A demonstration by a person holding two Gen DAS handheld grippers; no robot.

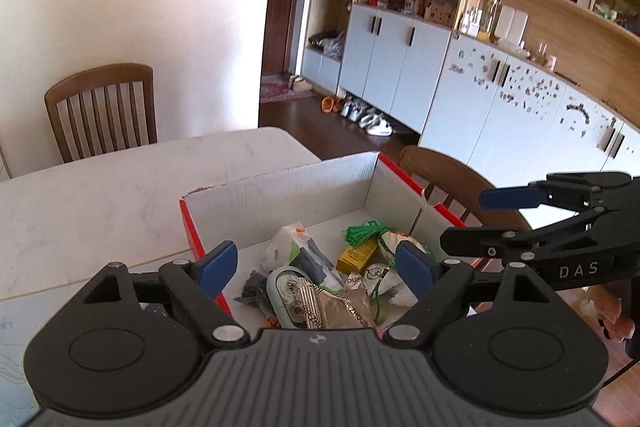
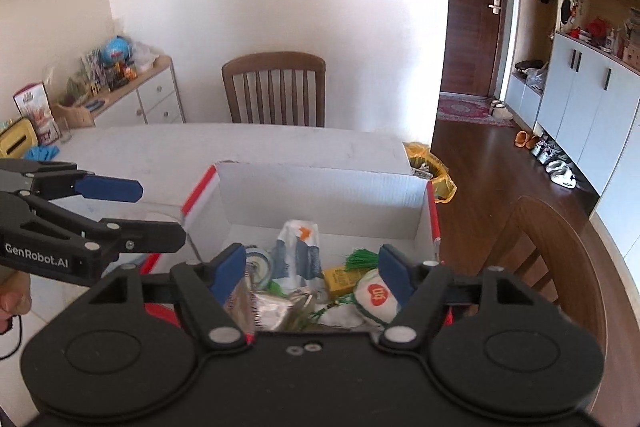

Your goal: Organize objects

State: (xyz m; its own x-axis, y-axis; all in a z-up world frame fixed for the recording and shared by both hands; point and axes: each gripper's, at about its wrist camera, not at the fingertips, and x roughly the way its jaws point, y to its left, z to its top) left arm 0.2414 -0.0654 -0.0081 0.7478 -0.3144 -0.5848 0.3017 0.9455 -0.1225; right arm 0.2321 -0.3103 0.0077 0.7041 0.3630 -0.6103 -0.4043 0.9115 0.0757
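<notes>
Pale marble table (image 1: 100, 203), chair behind. Left wrist view: left gripper (image 1: 316, 267) spread wide, empty, above box (image 1: 280, 187) gathering tassel (image 1: 362, 231) and packets. Right wrist view: right gripper (image 2: 312, 271) likewise wide, empty, over same box (image 2: 320, 203), contents already corralled inside.

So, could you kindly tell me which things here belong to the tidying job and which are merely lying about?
Job:
cardboard box
green tassel
yellow packet
white pouch
left claw, open
right claw, open

Lying about:
chair
globe
shoes
</notes>
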